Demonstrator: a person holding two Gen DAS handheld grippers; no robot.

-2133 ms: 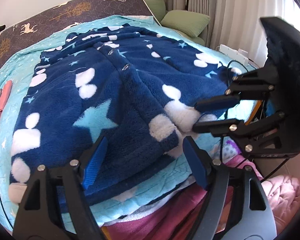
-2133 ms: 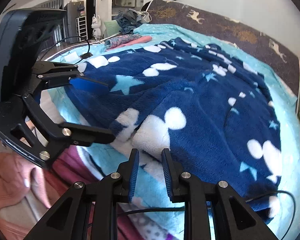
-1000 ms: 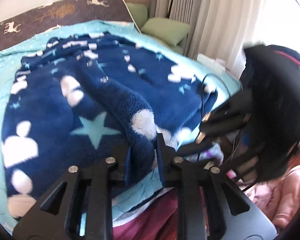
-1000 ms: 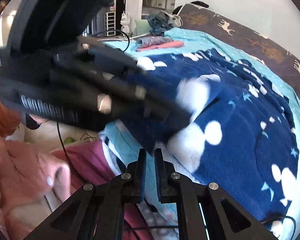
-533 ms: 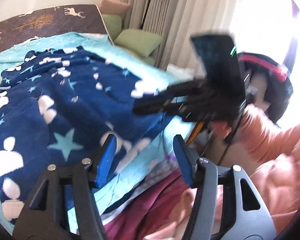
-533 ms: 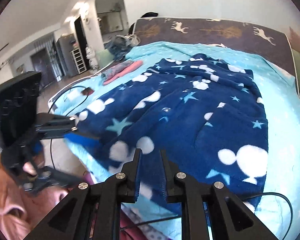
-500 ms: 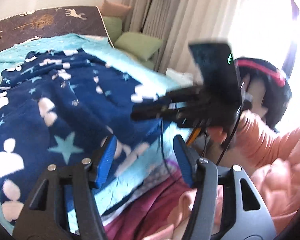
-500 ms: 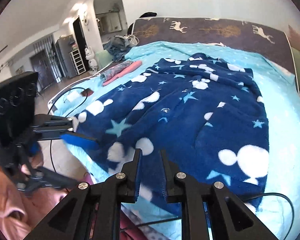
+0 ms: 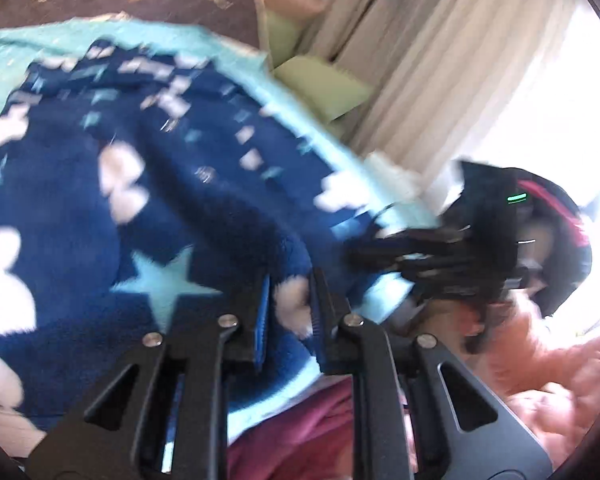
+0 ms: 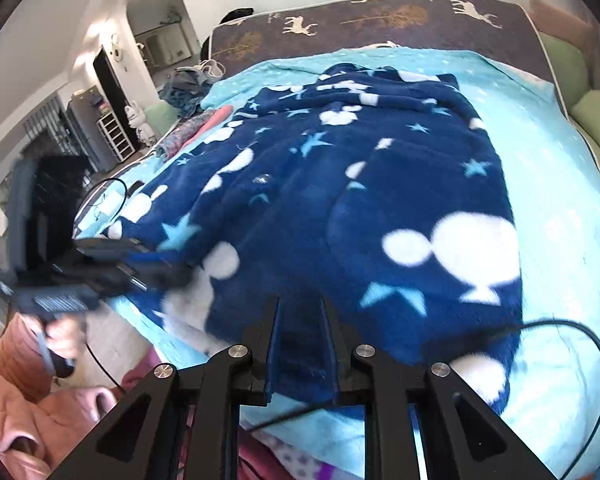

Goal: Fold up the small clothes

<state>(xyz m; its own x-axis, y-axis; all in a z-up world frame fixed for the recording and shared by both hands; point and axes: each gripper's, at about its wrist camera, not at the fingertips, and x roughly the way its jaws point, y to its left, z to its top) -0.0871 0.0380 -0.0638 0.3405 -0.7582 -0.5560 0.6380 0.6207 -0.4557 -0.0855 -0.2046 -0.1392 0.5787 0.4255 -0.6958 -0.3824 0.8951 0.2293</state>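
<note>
A navy fleece garment (image 10: 400, 184) with white mouse heads and pale blue stars lies spread on the bed. In the blurred left wrist view my left gripper (image 9: 288, 312) is closing, and a fold of the garment's (image 9: 204, 216) near hem with a white patch fills the gap between its pads. From the right wrist view the left gripper (image 10: 160, 276) sits at the hem's left corner. My right gripper (image 10: 300, 340) is over the near edge further right. Its jaws are opening a little, with dark fleece showing between them. The right gripper (image 9: 380, 252) looks blurred at the garment's right edge.
A turquoise bedspread (image 10: 560, 152) covers the bed, with a brown deer-print mattress edge (image 10: 380, 20) behind. A black cable (image 10: 572, 328) lies by the near right corner. Green cushions (image 9: 324, 88) and curtains are on the right, loose clothes (image 10: 188, 88) far left. A person's pink sleeve (image 10: 16, 392) is below.
My left gripper stood open above the hem; now it has closed on a fold of it. The right gripper has dropped lower over the near edge and its jaws have widened slightly.
</note>
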